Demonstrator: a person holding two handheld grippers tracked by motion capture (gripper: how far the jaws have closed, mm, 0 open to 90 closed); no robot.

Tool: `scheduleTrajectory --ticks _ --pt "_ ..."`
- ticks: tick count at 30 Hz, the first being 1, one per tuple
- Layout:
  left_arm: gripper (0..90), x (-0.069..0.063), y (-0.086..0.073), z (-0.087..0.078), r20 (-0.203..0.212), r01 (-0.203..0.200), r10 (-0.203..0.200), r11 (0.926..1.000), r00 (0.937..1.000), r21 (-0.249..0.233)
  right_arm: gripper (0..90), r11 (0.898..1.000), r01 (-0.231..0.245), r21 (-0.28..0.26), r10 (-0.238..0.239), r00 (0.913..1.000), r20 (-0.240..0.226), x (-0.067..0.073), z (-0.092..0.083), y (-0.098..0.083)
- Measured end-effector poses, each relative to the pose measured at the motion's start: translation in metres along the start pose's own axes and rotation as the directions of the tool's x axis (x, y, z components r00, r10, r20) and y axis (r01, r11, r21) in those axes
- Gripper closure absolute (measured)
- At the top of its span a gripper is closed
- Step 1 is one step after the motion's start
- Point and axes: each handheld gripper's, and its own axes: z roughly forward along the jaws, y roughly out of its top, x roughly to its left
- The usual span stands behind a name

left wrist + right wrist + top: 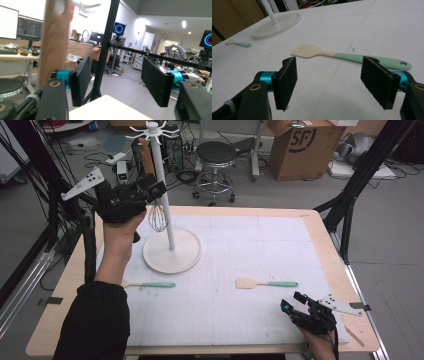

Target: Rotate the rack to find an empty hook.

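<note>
1. Nearest to us, our right gripper (296,304) rests low at the near right corner of the table (330,250), and its jaws stand wide apart with nothing between them.
2. Just beyond those jaws a spatula (347,57) with a cream blade and a mint-green handle lies flat on the white gridded mat (240,265), apart from the pads.
3. At the near left of the mat, a smaller utensil (150,284) with the same green handle lies flat beside our left forearm.
4. Farther in, our left hand (120,227) holds the left gripper (155,190) raised above the table, close to the pole of the white hanging rack (167,205). In the left gripper view its jaws gape wide and hold nothing; a blurred wooden handle (53,40) stands just beside the left jaw, not between the pads.
5. A wire whisk (157,217) hangs just beside the pole, above the rack's round base (172,252), below the left gripper.
6. Past the table's far edge, the grey floor holds a black round stool (216,155), a cardboard box (305,145), tangled cables and black frame legs.
7. The left gripper view looks level into the room: monitors on a desk at the left, ceiling lights, and glowing ring lights on a black frame.
</note>
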Motion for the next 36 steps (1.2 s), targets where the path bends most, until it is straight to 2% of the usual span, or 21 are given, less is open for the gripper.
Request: scheduleTrajectory --ticks 4,6,9,11,14,15,17,22,28,36 --pt "36.9 -0.003 0.013 0.018 -0.018 0.014 -0.014 0.9999 0.9997 0.001 28.9 1.0 -0.006 -0.009 0.006 1.0 0.002 -0.001 -0.002 0.0" --pt "38.8 -0.001 0.018 0.025 -0.017 0.031 -0.031 0.9995 0.9994 -0.001 28.9 1.0 -0.009 -0.01 0.009 1.0 0.002 -0.001 -0.002 -0.001" --pt "46.3 0.0 0.022 0.033 -0.035 0.02 -0.02 0.9998 0.9992 -0.003 28.9 1.0 -0.007 -0.011 0.008 1.0 0.002 -0.001 -0.003 -0.001" --pt "53.7 0.001 0.022 0.037 -0.053 0.009 -0.009 1.0 0.9985 0.002 28.8 1.0 -0.013 -0.014 0.013 0.9999 0.0 -0.002 -0.004 -0.001" --pt "72.9 0.001 0.021 0.039 -0.043 -0.014 0.013 0.9998 0.999 -0.015 28.9 1.0 -0.018 -0.014 0.018 0.9998 0.0 -0.002 -0.005 -0.002" --pt "82.0 0.002 0.021 0.04 -0.039 -0.02 0.019 0.9997 0.999 -0.016 28.9 1.0 -0.019 -0.012 0.019 0.9998 -0.001 -0.002 -0.006 -0.002" --pt "89.3 0.003 0.022 0.042 -0.041 -0.023 0.023 0.9995 0.9989 -0.019 28.9 1.0 -0.016 -0.016 0.016 0.9999 -0.002 -0.002 -0.006 -0.002" --pt "89.9 0.005 0.024 0.047 -0.049 -0.01 0.008 0.9995 0.9987 -0.03 28.8 1.0 -0.02 -0.018 0.02 0.9998 0.0 -0.003 -0.006 -0.002" --pt "90.0 0.006 0.027 0.048 -0.075 -0.004 -0.003 0.9963 0.9972 -0.085 28.9 1.0 -0.023 -0.019 0.023 0.9997 0.003 -0.003 -0.008 -0.002" --pt "89.9 0.006 0.026 0.05 -0.106 -0.038 0.024 0.9908 0.994 -0.13 28.9 1.0 -0.024 -0.018 0.024 0.9997 0.004 -0.004 -0.008 -0.002"
